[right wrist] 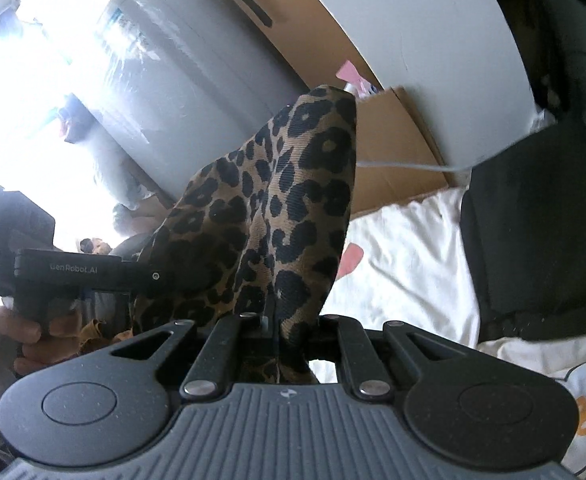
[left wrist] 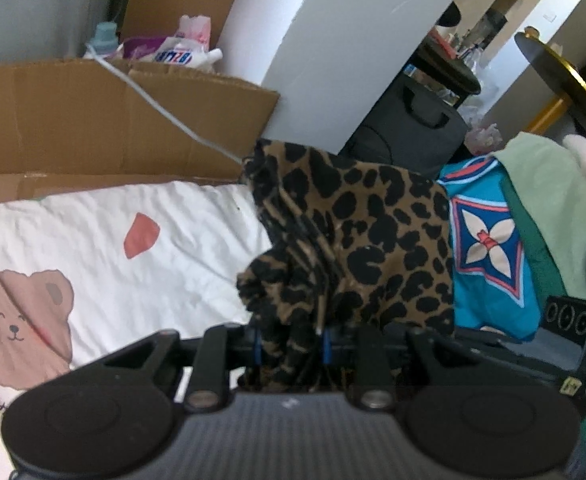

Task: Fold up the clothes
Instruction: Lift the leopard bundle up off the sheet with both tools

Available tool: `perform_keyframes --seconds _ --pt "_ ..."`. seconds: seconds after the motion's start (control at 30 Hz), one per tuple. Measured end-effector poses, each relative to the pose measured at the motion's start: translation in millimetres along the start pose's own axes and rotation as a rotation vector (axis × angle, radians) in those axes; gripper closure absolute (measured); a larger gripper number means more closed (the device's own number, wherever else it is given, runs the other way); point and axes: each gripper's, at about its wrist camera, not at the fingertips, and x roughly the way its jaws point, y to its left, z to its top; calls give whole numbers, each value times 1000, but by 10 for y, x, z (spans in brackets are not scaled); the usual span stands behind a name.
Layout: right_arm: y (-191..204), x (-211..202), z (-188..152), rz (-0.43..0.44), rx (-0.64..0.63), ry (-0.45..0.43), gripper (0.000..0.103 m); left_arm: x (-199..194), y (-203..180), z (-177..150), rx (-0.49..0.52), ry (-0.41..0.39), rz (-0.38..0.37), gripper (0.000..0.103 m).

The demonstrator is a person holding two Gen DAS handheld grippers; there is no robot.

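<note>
Gripping leopard-print garment (left wrist: pixel 373 240): left tool (left wrist: pixel 291 344), right tool (right wrist: pixel 273 328), above bedsheet (left wrist: pixel 153 240).

left gripper (left wrist: pixel 291 346): matte black body, two round discs at its outer corners, a grey ribbed panel between them, silver pivot screws on the black linkage bars, blue bands on the fingers.
right gripper (right wrist: pixel 273 330): same black-and-grey build; beside it, a black block lettered "GenRobot.AI".
</note>
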Motion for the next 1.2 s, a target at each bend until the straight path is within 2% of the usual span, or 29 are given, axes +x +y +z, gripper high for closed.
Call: perform_keyframes --seconds 0.07,0.23,0.5,0.63,0.73,0.83,0.93,1.03,1.2 --pt "103 -10 45 1 -29 -1 95 -83 -33 17 -22 -8 26 76" --pt "249 -83 198 1 -34 -4 95 -356 -117 53 -46 -58 34 76" --pt "702 -374 602 -26 -55 -15 95 -854 -445 241 -69 -98 71 76" --pt "945 -541 780 -46 -53 -43 95 -1110 -524 271 -105 -141 53 76" --pt "1077 -624 882 -81 -42 -61 95 -1087 -551 344 -84 -137 39 76" --pt "1207 -730 976 -122 -30 -75 95 -1151 -581 422 -113 -147 10 76" --pt "1357 -832 1088 -155 -30 -94 95 -1268 -686 443 -50 -191 9 76" --pt "1532 -926 1190 -188 -31 -105 95 -1332 -661 461 -73 -210 -20 76" --pt "1837 -1043 1298 -229 -31 -118 95 -1518 -718 435 -42 -263 -38 76"
